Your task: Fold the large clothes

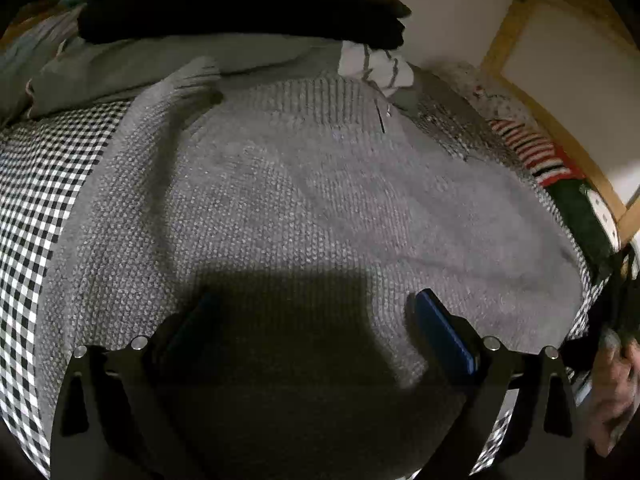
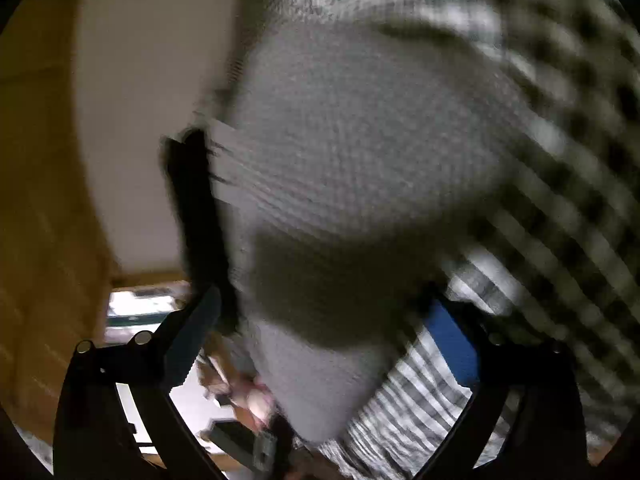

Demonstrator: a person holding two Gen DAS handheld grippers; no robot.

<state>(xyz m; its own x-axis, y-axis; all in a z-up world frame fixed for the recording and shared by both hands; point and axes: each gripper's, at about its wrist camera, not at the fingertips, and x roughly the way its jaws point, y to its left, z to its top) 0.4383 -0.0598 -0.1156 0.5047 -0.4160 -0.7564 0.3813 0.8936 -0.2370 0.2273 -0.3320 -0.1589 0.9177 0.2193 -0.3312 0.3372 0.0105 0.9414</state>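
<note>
The grey knit sweater (image 1: 304,200) lies spread across the middle of the frame on a checkered cloth (image 1: 36,208). The left tool (image 1: 316,320) hovers over its near hem, fingers apart, holding nothing. The right tool (image 2: 320,328) also gapes, its view blurred. A shallow pinch could catch only one knit layer, or snag the cloth beneath.

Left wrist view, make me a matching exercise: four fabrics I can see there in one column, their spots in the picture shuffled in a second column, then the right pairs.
Things:
1. grey knit sweater
2. black-and-white checked cloth
3. black garment
4. red-and-white striped knit

Places:
A. far right, by the wooden frame
B. across the top
C. the middle, ahead of the left gripper
D. left edge, under the sweater

Pairs: 1-C, 2-D, 3-B, 4-A
</note>
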